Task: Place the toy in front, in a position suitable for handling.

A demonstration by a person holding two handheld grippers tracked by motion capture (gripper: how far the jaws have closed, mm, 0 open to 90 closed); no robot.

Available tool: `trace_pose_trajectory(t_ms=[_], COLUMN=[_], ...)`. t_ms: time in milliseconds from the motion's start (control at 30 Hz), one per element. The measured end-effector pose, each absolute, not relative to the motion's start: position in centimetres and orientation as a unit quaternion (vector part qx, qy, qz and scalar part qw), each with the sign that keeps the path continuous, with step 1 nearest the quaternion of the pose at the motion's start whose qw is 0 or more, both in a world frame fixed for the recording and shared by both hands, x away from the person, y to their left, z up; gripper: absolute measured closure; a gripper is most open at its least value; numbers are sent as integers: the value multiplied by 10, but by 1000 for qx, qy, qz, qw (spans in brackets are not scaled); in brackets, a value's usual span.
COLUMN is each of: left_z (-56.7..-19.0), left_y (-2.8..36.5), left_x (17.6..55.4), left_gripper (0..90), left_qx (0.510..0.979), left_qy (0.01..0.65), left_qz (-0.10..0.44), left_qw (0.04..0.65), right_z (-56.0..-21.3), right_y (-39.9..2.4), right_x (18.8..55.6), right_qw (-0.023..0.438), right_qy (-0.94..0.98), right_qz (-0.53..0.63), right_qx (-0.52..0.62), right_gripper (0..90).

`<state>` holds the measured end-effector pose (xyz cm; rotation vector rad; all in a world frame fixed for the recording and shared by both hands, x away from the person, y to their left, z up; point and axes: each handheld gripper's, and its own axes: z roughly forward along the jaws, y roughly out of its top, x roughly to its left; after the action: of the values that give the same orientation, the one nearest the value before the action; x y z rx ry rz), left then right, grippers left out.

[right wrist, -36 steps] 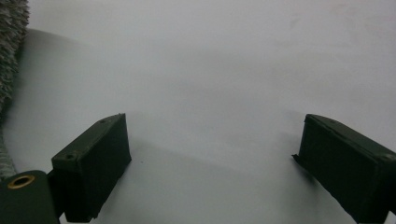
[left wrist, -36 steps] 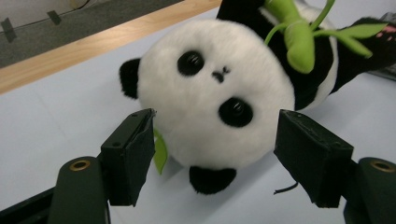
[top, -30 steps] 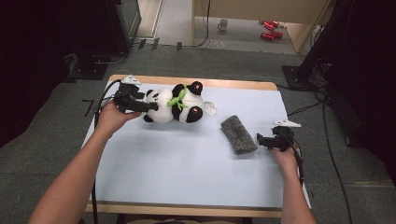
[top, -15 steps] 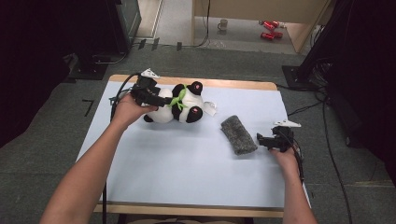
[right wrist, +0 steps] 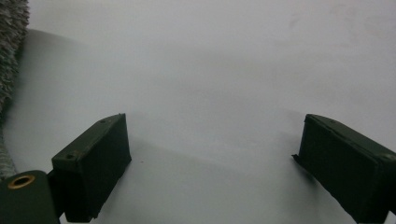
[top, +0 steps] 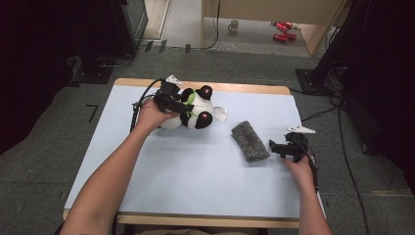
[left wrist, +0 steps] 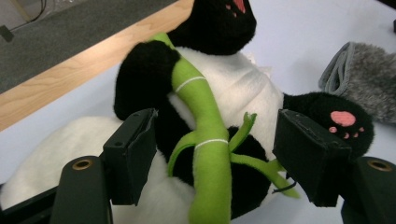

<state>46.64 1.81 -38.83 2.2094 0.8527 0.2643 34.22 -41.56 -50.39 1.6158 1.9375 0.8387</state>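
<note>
Left gripper (top: 178, 105) has slid onto the panda plush (top: 198, 110) at the bench's (top: 195, 186) far edge — fingers spread, straddling its belly, grasp imminent. Right gripper (top: 279, 146) idle beside grey cloth (top: 249, 141), fingers released.

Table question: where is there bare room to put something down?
The near half of the table, between the two forearms, is bare, and so is the far right corner beyond the grey cloth. It is crowded at far left, around the panda toy and left tool.
</note>
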Motion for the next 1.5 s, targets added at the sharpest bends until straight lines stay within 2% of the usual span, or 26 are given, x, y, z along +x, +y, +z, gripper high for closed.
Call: trace_pose_trajectory(t_ms=[233,300,367,400,467,667,1000,1300,1500], left_z=[-401,-403,-405,-404,-403,-392,-367,-350,-352], left_y=[12,11,10,9,9,12,24,29,26], left_x=[469,469,468,467,465,458,439,396,371], left_gripper=[329,377,494,494,611,711,714,712,711], left_qx=[860,860,861,861,860,856,844,849,851], left_qy=[334,333,331,334,342,364,381,369,374], left_qz=[127,131,134,135,133,117,99,111,90], left_qw=[364,363,362,358,353,349,365,361,358], right_z=[-504,-504,-504,-504,-504,-504,-504,-504,-504], right_y=[-416,-416,-416,-416,-416,-416,-416,-415,-416], right_x=[342,342,342,342,342,342,342,342,342], right_qw=[239,239,239,239,239,238,238,239,239], right_qy=[708,708,708,708,708,708,708,707,708], right_qz=[306,306,306,306,306,307,306,307,307], right_qx=[590,590,590,590,590,590,590,591,590], right_gripper=[83,83,82,82,82,82,83,82,83])
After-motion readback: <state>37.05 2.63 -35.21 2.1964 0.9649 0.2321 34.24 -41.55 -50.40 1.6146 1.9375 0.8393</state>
